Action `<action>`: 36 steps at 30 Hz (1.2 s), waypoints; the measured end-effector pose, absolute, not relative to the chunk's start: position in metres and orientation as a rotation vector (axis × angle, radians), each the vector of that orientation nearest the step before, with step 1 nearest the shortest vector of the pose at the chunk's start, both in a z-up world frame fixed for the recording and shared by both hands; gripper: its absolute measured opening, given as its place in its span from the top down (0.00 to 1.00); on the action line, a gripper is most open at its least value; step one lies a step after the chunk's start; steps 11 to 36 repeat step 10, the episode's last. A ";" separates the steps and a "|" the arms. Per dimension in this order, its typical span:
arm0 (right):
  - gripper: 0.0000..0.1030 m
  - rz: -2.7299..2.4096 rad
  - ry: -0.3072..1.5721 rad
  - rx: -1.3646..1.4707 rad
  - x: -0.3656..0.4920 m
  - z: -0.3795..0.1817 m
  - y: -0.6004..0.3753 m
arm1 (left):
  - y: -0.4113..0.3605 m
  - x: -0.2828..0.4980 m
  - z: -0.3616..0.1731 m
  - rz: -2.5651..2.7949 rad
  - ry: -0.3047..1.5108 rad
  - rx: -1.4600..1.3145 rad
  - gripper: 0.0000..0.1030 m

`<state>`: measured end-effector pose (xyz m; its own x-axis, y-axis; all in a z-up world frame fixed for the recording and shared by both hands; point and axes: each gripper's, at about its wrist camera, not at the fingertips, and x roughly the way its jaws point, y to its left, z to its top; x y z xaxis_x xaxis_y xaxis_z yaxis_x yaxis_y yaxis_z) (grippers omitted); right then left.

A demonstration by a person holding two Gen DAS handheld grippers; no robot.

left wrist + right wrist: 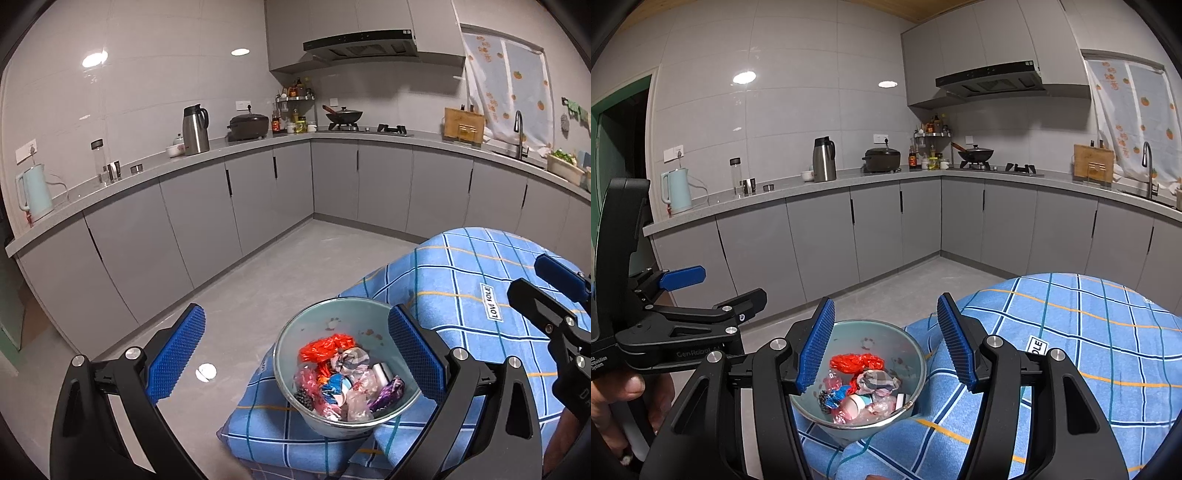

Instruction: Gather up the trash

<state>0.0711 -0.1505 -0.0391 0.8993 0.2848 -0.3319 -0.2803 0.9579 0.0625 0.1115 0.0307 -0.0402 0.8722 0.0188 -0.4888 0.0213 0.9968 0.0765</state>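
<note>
A metal bowl (295, 339) sits at the near left corner of a table under a blue checked cloth (461, 280). It holds several crumpled wrappers (343, 380), red, pink, blue and purple. My left gripper (295, 354) is open and empty above the bowl, its blue pads (177, 354) well apart. In the right wrist view the bowl (886, 332) and wrappers (864, 387) lie below my right gripper (886, 350), which is open and empty. The left gripper also shows there at the left (713, 291).
Grey L-shaped kitchen counter (221, 151) with cabinets runs along the back. On it stand a light blue kettle (35, 192), a steel thermos (195, 129), a black pot (248, 126), a wok (343, 116) on the stove and a sink tap (519, 133). Grey floor (280, 266) lies between.
</note>
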 end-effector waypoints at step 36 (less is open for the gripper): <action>0.39 0.262 0.346 0.021 0.073 -0.039 -0.162 | 0.030 0.112 -0.037 -0.025 0.511 0.066 0.05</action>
